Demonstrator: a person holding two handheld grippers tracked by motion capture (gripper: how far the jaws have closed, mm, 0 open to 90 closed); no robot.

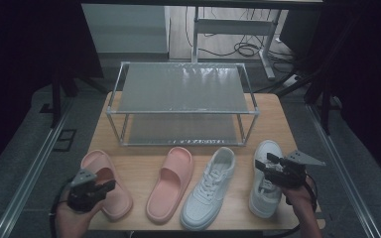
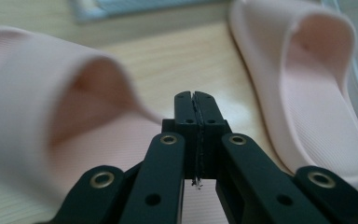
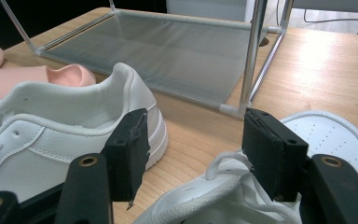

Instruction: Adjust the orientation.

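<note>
Two pink slippers and two white sneakers lie in a row on the wooden table [image 1: 273,119]. My left gripper [image 1: 110,185] hovers over the left slipper [image 1: 95,161], jaws pressed together with nothing between them. In the left gripper view the shut gripper [image 2: 195,100] points past that slipper's strap [image 2: 37,102] toward the second slipper [image 2: 307,84]. My right gripper [image 1: 264,163] is open above the right sneaker [image 1: 267,148]. Its jaws [image 3: 196,140] stand wide over that sneaker's laces [image 3: 233,163], with the left sneaker [image 3: 65,121] beside it.
A two-tier metal shoe rack [image 1: 183,89] with mesh shelves stands at the back of the table, its front leg [image 3: 251,56] close to the right sneaker. The second slipper [image 1: 171,181] and left sneaker [image 1: 209,188] lie between my grippers. Cables run on the floor behind.
</note>
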